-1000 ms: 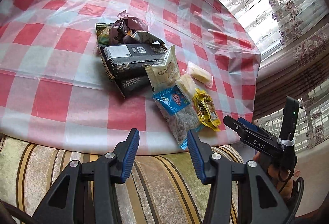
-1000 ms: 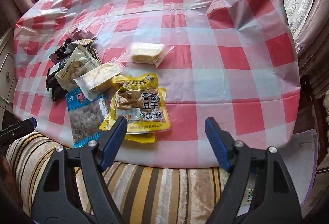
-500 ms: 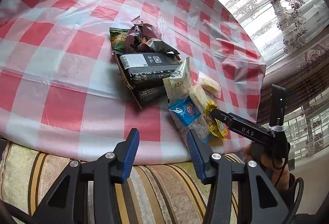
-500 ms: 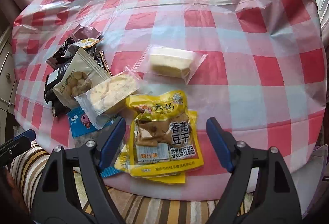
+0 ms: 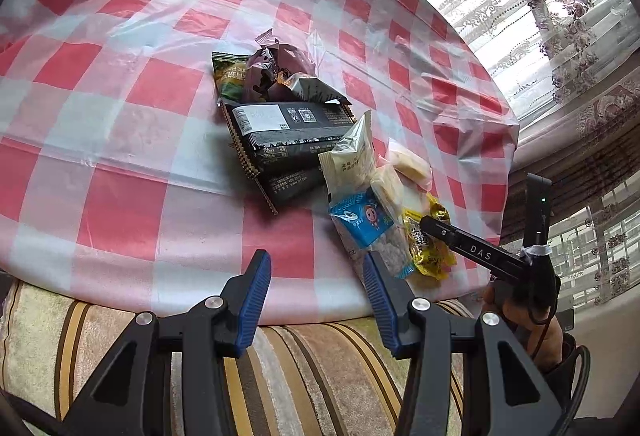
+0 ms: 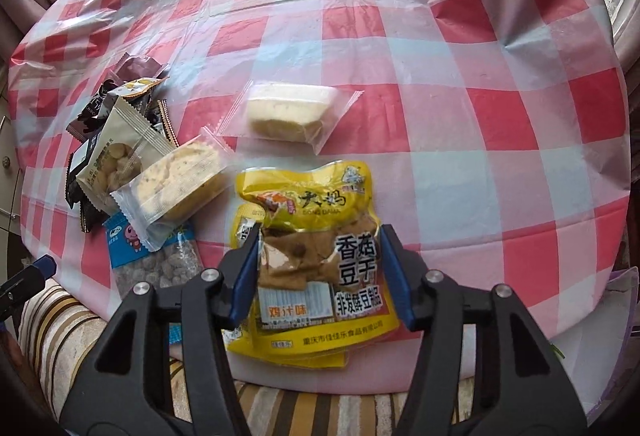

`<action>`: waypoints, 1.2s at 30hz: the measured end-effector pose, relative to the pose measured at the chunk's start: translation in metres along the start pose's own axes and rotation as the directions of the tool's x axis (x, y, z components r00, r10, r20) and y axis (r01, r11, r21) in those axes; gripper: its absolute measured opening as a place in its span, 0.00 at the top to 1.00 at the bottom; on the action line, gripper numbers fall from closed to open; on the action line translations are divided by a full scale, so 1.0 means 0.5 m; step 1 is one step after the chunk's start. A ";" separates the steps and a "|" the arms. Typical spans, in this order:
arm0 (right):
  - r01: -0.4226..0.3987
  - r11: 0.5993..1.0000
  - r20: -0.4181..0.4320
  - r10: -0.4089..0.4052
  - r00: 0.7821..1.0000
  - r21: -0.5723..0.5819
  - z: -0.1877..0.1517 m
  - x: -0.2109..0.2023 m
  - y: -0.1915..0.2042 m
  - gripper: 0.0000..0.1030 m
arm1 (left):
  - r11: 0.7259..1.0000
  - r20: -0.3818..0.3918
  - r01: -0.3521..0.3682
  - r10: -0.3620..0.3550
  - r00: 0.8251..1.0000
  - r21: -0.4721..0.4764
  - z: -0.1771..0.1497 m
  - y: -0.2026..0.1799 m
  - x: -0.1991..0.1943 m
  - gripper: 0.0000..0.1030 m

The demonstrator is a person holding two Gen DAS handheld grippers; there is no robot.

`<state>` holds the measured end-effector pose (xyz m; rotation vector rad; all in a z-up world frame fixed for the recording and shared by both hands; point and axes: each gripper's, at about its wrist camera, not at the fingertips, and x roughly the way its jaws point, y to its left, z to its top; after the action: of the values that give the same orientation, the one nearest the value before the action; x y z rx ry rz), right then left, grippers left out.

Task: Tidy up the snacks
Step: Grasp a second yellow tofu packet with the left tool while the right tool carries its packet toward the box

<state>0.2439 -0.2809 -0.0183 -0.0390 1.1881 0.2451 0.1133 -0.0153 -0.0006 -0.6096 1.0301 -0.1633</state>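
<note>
Both right gripper (image 6: 316, 272) pads flank the yellow packet (image 6: 312, 256).

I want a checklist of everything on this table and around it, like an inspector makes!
Surface: round table under a red-and-white checked plastic cloth, creased.
Job's things: yellow tofu packet; clear-wrapped cake; crumbly biscuit pack; blue bag; black packs, heaped together.
Clutter: nothing seen.
Grippers: right tool has just been closing, its fingers at the yellow packet's sides; left tool open, nothing between its fingers.
Cables: one black cable by the right hand.
Surroundings: striped cushion, lace curtain.
</note>
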 end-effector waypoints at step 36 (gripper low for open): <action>0.164 0.972 0.110 -0.184 0.977 0.168 -0.097 -0.125 -0.210 0.43 | 0.669 -0.247 0.060 0.187 0.951 0.741 -0.031 -0.399 0.325 0.66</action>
<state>0.2000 -0.4012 0.0106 0.0110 1.0689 -0.0026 0.2146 -0.2514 -0.0200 0.2246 1.1664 -0.6041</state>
